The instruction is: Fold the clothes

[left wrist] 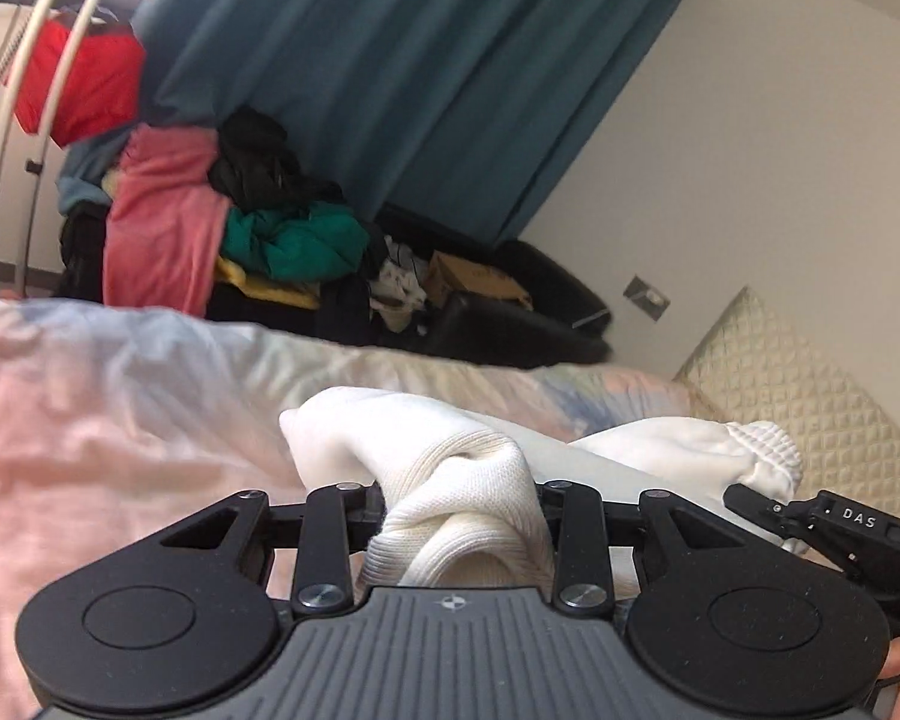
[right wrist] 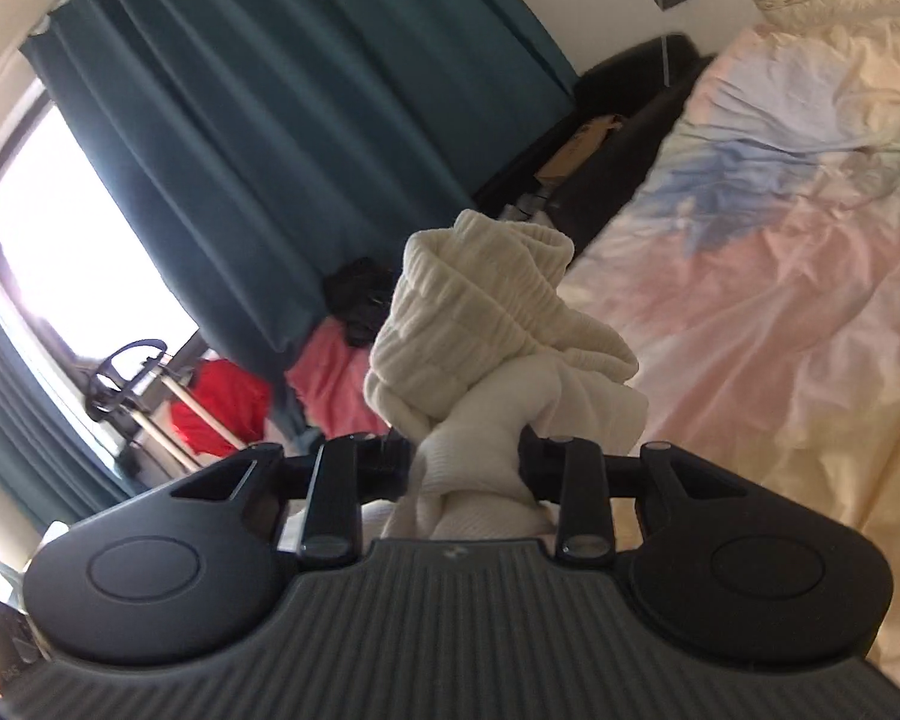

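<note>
A cream-white knitted garment (left wrist: 450, 480) is bunched between the jaws of my left gripper (left wrist: 459, 504), which is shut on its ribbed edge. The rest of it trails to the right over the bed, ending in a ribbed cuff (left wrist: 762, 450). In the right wrist view my right gripper (right wrist: 465, 468) is shut on another ribbed part of the same white garment (right wrist: 486, 312), which stands up in a wad above the jaws. The other gripper (left wrist: 834, 528) shows as a black body at the right edge of the left wrist view.
A bed with a pastel pink, blue and yellow sheet (right wrist: 780, 300) lies under both grippers, with a quilted cream headboard (left wrist: 810, 384). Beyond the bed sit a pile of clothes (left wrist: 222, 222), a black sofa (left wrist: 510, 312), teal curtains (left wrist: 420, 60) and a clothes rack (left wrist: 36, 90).
</note>
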